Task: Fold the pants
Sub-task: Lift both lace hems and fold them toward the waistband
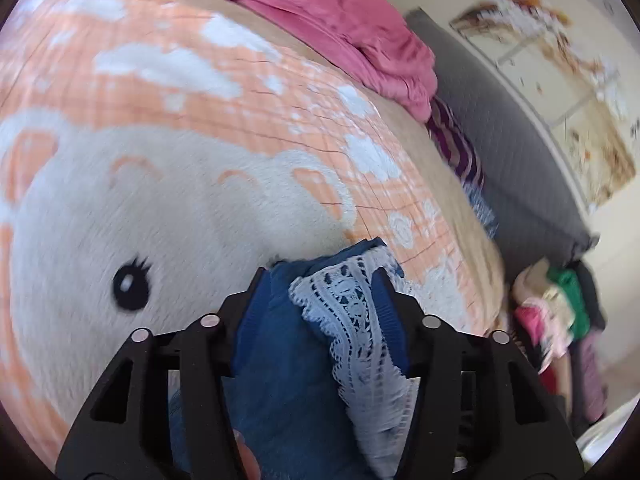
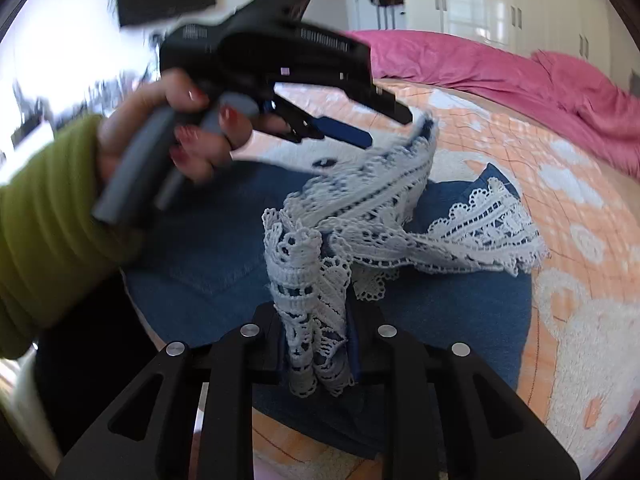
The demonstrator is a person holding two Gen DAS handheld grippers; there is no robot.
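Observation:
The pants point(image 2: 208, 240) are blue denim with a white lace hem point(image 2: 488, 232), lying on the bed. My left gripper point(image 1: 320, 276) is shut on a lace-trimmed leg end point(image 1: 344, 312) and holds it above the blanket. In the right wrist view the left gripper point(image 2: 400, 120) is held by a hand in a green sleeve, lifting lace fabric off the denim. My right gripper point(image 2: 320, 316) is shut on another bunch of lace hem point(image 2: 308, 288) close to the camera.
An orange and white plush blanket point(image 1: 200, 92) with a bear face covers the bed. A pink duvet point(image 2: 540, 80) lies bunched at the far side. A grey headboard point(image 1: 520, 152) and a pile of clothes point(image 1: 560, 312) are to the right in the left wrist view.

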